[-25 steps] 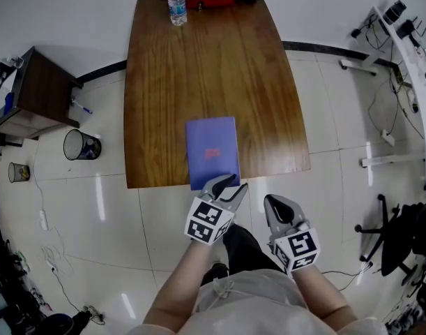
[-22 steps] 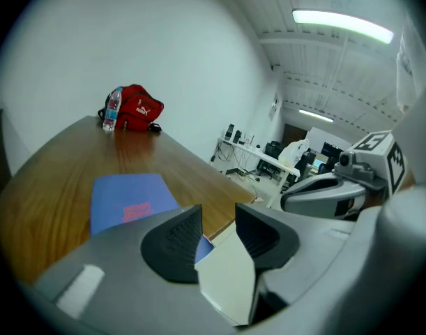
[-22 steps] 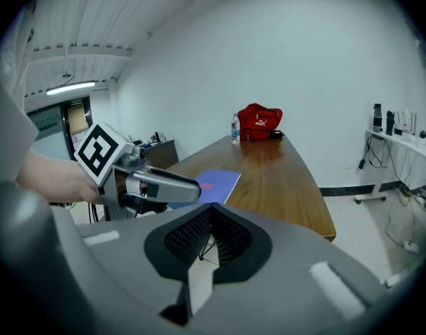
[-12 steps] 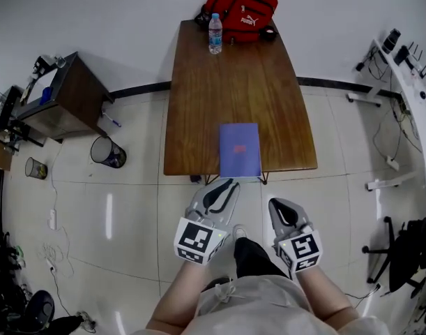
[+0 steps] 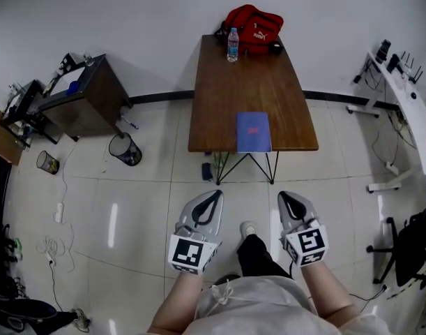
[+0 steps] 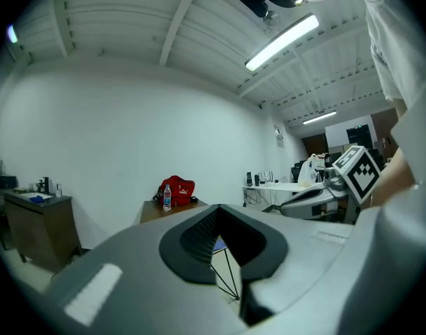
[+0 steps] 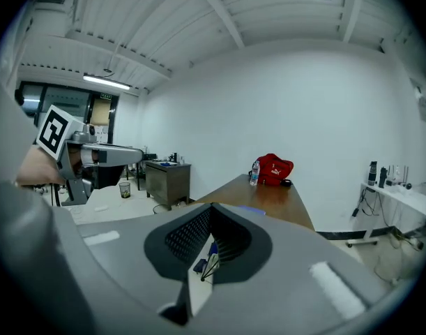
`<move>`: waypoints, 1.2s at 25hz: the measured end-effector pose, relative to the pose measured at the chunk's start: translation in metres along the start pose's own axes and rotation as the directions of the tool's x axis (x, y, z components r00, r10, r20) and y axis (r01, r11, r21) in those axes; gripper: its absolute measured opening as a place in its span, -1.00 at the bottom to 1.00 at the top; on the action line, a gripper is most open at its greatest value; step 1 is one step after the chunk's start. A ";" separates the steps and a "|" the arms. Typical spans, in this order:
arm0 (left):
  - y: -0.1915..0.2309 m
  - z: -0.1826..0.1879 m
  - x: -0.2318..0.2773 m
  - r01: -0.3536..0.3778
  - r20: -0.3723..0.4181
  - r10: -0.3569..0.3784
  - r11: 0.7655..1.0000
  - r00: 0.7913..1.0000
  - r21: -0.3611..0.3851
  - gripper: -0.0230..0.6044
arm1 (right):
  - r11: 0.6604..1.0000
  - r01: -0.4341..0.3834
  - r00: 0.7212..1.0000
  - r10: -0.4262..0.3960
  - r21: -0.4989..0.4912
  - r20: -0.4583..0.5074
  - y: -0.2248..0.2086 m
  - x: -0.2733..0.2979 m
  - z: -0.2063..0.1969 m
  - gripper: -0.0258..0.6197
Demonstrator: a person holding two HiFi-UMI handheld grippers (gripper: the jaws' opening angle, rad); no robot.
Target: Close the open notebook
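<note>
Grippers (image 5: 214,195) (image 5: 286,197) farther from notebook (image 5: 254,132)

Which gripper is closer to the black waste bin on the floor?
Left. In the head view the left gripper is below-right of the waste bin; the right gripper lies farther right, beyond the left one.

The notebook (image 5: 254,132) lies on the near end of the table (image 5: 251,82). At the far end stands a water bottle (image 5: 233,45), with a bag (image 5: 255,25) just behind it. Left of the table, a bin (image 5: 124,149) sits on the floor (image 5: 129,208).
</note>
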State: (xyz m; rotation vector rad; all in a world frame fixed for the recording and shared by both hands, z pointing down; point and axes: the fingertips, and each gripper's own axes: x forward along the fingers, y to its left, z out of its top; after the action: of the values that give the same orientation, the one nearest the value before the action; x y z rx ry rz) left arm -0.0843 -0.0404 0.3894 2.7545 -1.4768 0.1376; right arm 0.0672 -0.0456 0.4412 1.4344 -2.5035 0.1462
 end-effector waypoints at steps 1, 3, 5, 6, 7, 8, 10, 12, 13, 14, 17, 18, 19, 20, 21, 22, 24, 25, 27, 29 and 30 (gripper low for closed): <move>-0.005 0.002 -0.015 -0.003 0.014 0.003 1.000 1.000 0.000 -0.91 | 1.000 0.001 1.000 0.000 -0.004 0.003 0.009 -0.010 0.000 -0.90; -0.013 0.008 -0.043 -0.006 0.045 0.006 1.000 0.999 0.003 -0.91 | 1.000 0.004 1.000 -0.004 -0.010 0.013 0.027 -0.030 0.001 -0.90; -0.021 0.014 -0.069 -0.005 0.072 0.004 1.000 0.997 0.010 -0.91 | 1.000 0.012 1.000 -0.012 -0.012 0.017 0.043 -0.049 0.000 -0.90; -0.024 0.018 -0.082 -0.005 0.091 0.004 1.000 0.996 0.005 -0.91 | 1.000 0.015 1.000 -0.015 -0.010 0.015 0.051 -0.057 -0.001 -0.90; -0.027 0.021 -0.096 -0.005 0.110 0.005 1.000 0.994 -0.001 -0.91 | 1.000 0.017 1.000 -0.017 -0.008 0.013 0.059 -0.065 -0.003 -0.90; -0.030 0.022 -0.108 -0.003 0.122 0.004 1.000 0.992 -0.004 -0.91 | 1.000 0.018 1.000 -0.018 -0.002 0.009 0.067 -0.073 -0.007 -0.90; -0.039 0.016 -0.128 0.015 0.121 -0.015 1.000 0.993 0.000 -0.91 | 1.000 0.023 1.000 -0.023 0.014 0.003 0.079 -0.088 -0.014 -0.90; -0.047 0.004 -0.143 0.037 0.105 -0.037 0.999 0.994 -0.003 -0.91 | 0.999 0.034 0.999 -0.034 0.026 -0.009 0.089 -0.103 -0.021 -0.90; -0.050 -0.002 -0.149 0.043 0.097 -0.042 0.999 0.994 -0.012 -0.91 | 0.999 0.040 0.999 -0.040 0.029 -0.016 0.094 -0.109 -0.025 -0.90; -0.052 -0.007 -0.155 0.046 0.090 -0.044 0.999 0.995 -0.021 -0.91 | 0.999 0.045 0.999 -0.045 0.030 -0.021 0.098 -0.115 -0.027 -0.90; -0.060 -0.016 -0.164 0.069 0.091 -0.066 0.997 0.994 -0.041 -0.91 | 0.998 0.049 0.998 -0.048 0.029 -0.033 0.106 -0.127 -0.031 -0.90; -0.064 -0.018 -0.165 0.084 0.093 -0.080 0.996 0.992 -0.037 -0.91 | 0.998 0.048 0.998 -0.047 0.027 -0.037 0.108 -0.132 -0.032 -0.90; -0.069 -0.020 -0.167 0.097 0.096 -0.093 0.995 0.991 -0.032 -0.91 | 0.999 0.046 0.998 -0.045 0.024 -0.038 0.109 -0.137 -0.033 -0.90; -0.072 -0.019 -0.168 0.105 0.102 -0.101 0.994 0.990 -0.032 -0.91 | 0.999 0.046 0.998 -0.045 0.022 -0.039 0.109 -0.141 -0.032 -0.90; -0.075 -0.017 -0.168 0.109 0.110 -0.104 0.993 0.988 -0.037 -0.91 | 0.999 0.046 0.998 -0.045 0.020 -0.037 0.109 -0.144 -0.030 -0.90; -0.077 -0.014 -0.168 0.112 0.118 -0.107 0.993 0.987 -0.037 -0.91 | 0.999 0.045 0.998 -0.045 0.021 -0.033 0.109 -0.146 -0.028 -0.90; -0.080 -0.012 -0.166 0.118 0.121 -0.114 0.993 0.986 -0.027 -0.91 | 0.999 0.039 0.999 -0.039 0.023 -0.023 0.108 -0.148 -0.024 -0.90; -0.081 -0.012 -0.165 0.120 0.117 -0.117 0.992 0.986 -0.025 -0.91 | 0.999 0.034 0.999 -0.033 0.024 -0.020 0.107 -0.149 -0.023 -0.90; -0.084 -0.012 -0.161 0.124 0.113 -0.118 0.991 0.987 -0.050 -0.91 | 0.999 0.024 1.000 -0.023 0.030 -0.018 0.105 -0.149 -0.022 -0.90; -0.086 -0.009 -0.157 0.123 0.120 -0.112 0.988 0.986 -0.090 -0.91 | 0.999 0.013 1.000 -0.012 0.035 -0.016 0.102 -0.150 -0.020 -0.90; -0.087 -0.007 -0.155 0.119 0.123 -0.106 0.987 0.987 -0.103 -0.91 | 0.999 0.005 1.000 -0.004 0.035 -0.014 0.100 -0.150 -0.018 -0.90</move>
State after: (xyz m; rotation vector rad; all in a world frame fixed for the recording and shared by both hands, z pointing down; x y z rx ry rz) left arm -0.0982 0.1368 0.3857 2.7907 -1.3032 -0.1062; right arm 0.0562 0.1343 0.4225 1.4475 -2.4985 0.1987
